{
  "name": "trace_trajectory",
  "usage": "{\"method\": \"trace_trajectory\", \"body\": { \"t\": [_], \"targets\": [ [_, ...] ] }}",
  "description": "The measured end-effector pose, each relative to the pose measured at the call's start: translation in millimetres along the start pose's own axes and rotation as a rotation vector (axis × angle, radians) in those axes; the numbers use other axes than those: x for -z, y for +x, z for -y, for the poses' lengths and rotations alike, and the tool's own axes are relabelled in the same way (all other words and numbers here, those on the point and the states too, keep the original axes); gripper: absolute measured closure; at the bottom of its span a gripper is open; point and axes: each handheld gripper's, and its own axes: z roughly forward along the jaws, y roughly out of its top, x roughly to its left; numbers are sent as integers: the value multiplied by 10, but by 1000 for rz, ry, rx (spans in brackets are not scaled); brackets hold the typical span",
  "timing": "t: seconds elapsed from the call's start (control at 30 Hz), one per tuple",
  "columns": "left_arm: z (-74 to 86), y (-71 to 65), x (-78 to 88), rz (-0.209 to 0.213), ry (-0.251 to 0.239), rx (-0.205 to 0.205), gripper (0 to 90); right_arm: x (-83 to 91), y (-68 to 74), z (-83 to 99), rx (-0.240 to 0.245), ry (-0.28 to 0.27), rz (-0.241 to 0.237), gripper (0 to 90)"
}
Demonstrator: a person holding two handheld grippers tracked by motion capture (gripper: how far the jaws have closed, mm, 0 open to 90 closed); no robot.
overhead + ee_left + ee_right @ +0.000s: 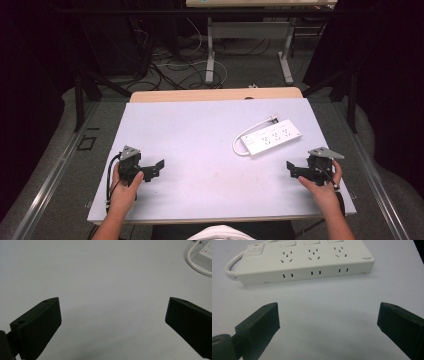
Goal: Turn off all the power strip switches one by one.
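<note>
A white power strip (270, 136) with several sockets and a looped white cable (239, 145) lies on the right half of the table. My right gripper (291, 170) hovers near the table's right edge, a short way in front of the strip, held in a hand. In the right gripper view the strip (307, 261) lies just beyond my right gripper (328, 307), which stands wide open and empty. My left gripper (156, 169) is at the front left, far from the strip. In its own view my left gripper (113, 305) is open over bare table, with the strip's corner (206, 253) at the top right.
The white tabletop (200, 140) has a wooden strip along its far edge. Beyond it stand the legs of another table (210, 60) among loose floor cables (170, 70). Dark curtains close in both sides.
</note>
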Motion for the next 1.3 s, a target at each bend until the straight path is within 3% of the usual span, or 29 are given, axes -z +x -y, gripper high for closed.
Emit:
{"method": "trace_trajectory", "body": {
  "t": [0.23,0.27,0.63,1.03,1.3],
  "targets": [
    [-7,-9,-4,-10,-17,-30,5,-5,23,-7,29,-21,-7,109],
    [-7,-9,-4,-10,-17,-30,5,-11,43,-12,16,-28,-10,129],
    [-1,-26,9,-7,-38,-31,4,-66,108,-154,89,3,-53,197],
    [3,-21,15,-8,-45,-31,5,-176,187,-355,81,62,-108,307],
    [10,-18,13,-6,-41,-32,5,-261,290,-525,109,73,-116,367]
  ]
}}
